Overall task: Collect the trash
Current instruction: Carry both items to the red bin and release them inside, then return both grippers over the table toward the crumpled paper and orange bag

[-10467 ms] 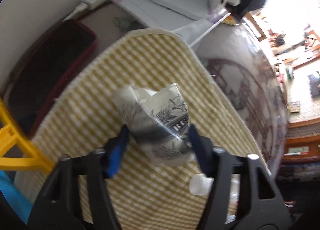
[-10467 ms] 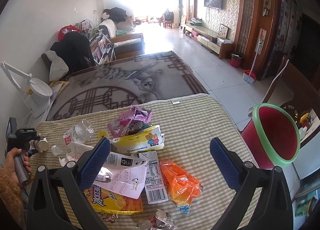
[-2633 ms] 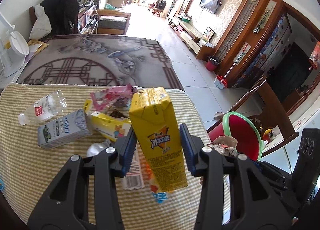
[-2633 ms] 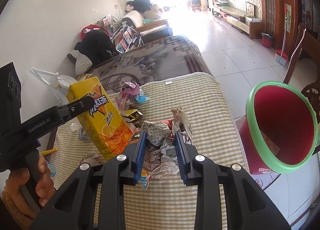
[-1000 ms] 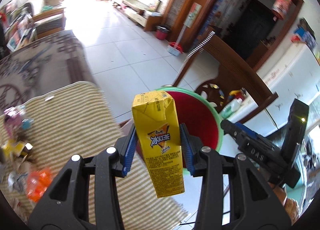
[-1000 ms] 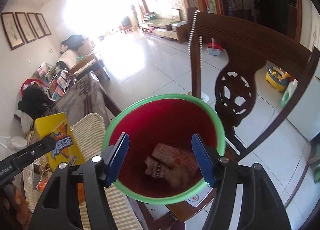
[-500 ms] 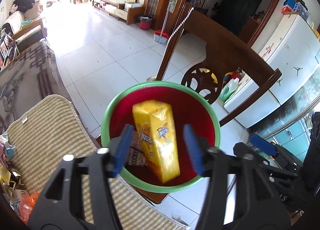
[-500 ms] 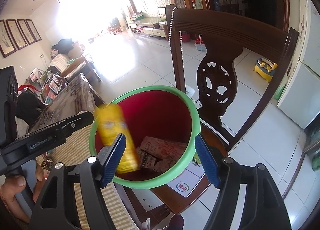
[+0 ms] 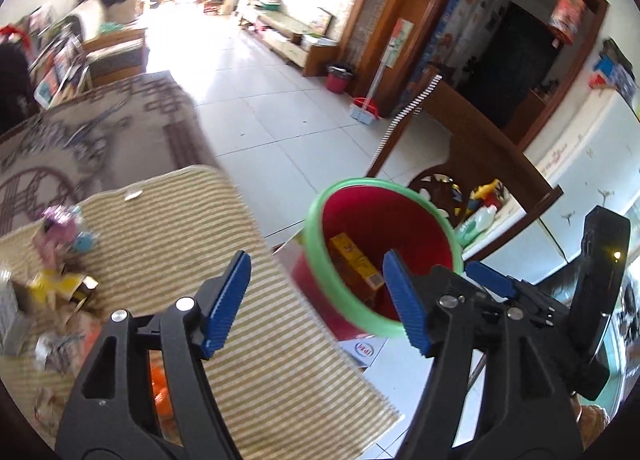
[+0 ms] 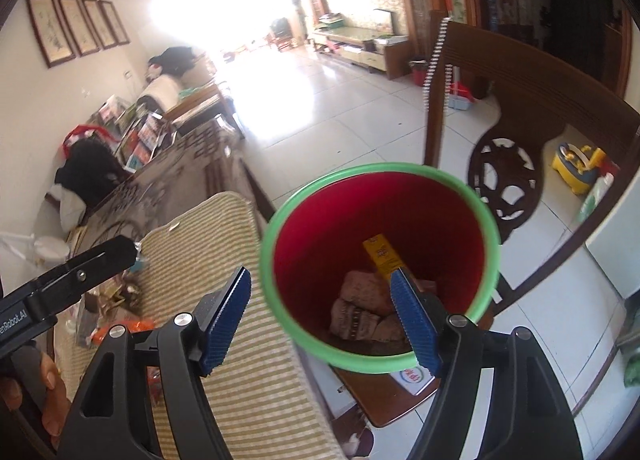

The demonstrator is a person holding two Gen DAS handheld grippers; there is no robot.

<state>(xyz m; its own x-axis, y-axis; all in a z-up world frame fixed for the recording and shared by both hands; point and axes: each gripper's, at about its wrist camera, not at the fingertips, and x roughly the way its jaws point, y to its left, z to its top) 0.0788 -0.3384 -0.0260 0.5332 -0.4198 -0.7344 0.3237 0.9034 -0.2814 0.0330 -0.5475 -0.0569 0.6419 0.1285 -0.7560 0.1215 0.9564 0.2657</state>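
Observation:
A red bin with a green rim [image 9: 320,256] [image 10: 280,300] stands beside the table's right edge. The yellow drink carton [image 9: 354,262] [image 10: 383,254] lies inside it, with crumpled paper [image 10: 360,310] at the bottom. My left gripper [image 9: 316,304] is open and empty, over the table edge and the bin's near rim. My right gripper [image 10: 320,318] is open and empty, just above the bin's near rim. More trash lies on the striped tablecloth [image 9: 172,228]: a pink wrapper [image 9: 60,224], a yellow box [image 9: 60,286], an orange bag [image 9: 160,384].
A dark wooden chair [image 10: 520,132] [image 9: 476,148] stands right behind the bin. The other handset shows at the right of the left wrist view [image 9: 596,300]. Tiled floor [image 9: 260,108] lies beyond. A patterned cloth [image 9: 80,140] covers the far table part.
The left gripper carried the yellow carton from the table to the bin, opened and dropped it in. The right gripper dropped its crumpled paper in the bin. Both have now pulled back slightly.

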